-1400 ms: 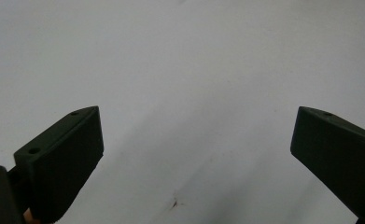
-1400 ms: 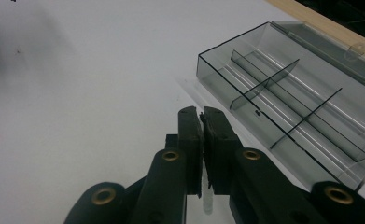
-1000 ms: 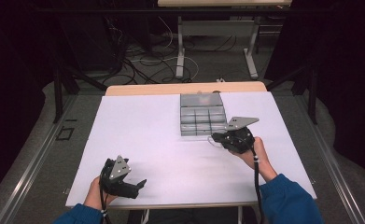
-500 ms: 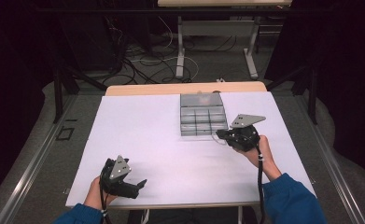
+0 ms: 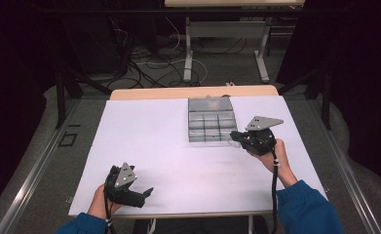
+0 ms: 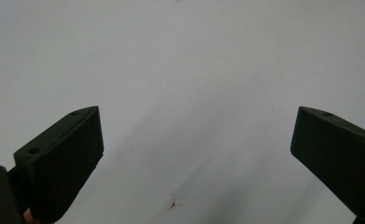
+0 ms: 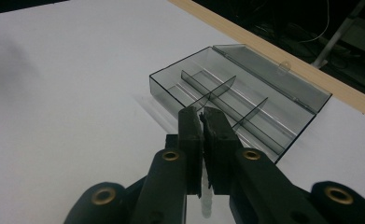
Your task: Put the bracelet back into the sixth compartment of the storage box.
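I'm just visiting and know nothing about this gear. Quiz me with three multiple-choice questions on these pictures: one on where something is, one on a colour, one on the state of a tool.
1. Where on the white table is the clear compartment box?
A. far side, ahead of the right gripper
B. near left corner
C. on the floor

2. What colour are the person's sleeves?
A. red
B. blue
C. yellow

3. How do the left gripper jaws stand?
A. pressed together
B. gripping the box
C. wide apart

Answers: 1 A, the box lies just beyond the right gripper. 2 B, both cuffs look blue. 3 C, bare table shows between the two jaws.
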The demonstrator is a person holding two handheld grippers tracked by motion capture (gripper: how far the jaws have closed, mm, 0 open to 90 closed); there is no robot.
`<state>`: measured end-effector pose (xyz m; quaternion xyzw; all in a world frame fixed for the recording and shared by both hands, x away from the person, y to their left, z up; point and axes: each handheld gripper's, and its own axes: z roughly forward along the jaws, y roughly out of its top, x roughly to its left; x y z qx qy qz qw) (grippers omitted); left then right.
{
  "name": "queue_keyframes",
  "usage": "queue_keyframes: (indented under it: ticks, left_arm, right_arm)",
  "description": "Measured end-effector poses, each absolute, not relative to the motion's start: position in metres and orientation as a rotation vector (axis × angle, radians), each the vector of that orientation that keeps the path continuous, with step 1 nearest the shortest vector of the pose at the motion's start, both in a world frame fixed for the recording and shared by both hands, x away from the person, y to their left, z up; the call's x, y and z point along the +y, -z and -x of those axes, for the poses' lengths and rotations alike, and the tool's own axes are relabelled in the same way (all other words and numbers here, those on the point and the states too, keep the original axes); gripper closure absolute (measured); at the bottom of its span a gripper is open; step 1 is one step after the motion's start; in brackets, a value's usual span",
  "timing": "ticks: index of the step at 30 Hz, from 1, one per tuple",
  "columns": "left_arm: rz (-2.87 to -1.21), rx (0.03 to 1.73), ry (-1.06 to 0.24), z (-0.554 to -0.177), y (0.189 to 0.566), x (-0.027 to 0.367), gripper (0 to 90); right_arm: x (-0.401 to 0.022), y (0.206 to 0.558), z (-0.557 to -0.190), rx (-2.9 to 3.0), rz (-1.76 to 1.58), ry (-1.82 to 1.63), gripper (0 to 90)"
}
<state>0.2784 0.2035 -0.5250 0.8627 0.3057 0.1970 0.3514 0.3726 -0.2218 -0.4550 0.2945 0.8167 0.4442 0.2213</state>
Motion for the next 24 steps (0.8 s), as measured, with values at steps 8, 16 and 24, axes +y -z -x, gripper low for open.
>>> queue_keyframes:
  ticks: [8, 16, 24]
  left_arm:
    - [-2.235, 0.797, -0.501, -0.278, 0.525, 0.203, 2.5]
    - [-2.235, 0.798, -0.501, -0.278, 0.525, 0.203, 2.5]
    - [-2.235, 0.799, -0.501, -0.278, 0.525, 0.203, 2.5]
  right_arm:
    - [-0.227, 0.452, -0.376, 2.227, -0.837, -1.230, 86.6]
    - [-0.230, 0.450, -0.381, 2.201, -0.839, -1.236, 86.6]
    - [-0.229, 0.448, -0.387, 2.179, -0.854, -1.242, 86.6]
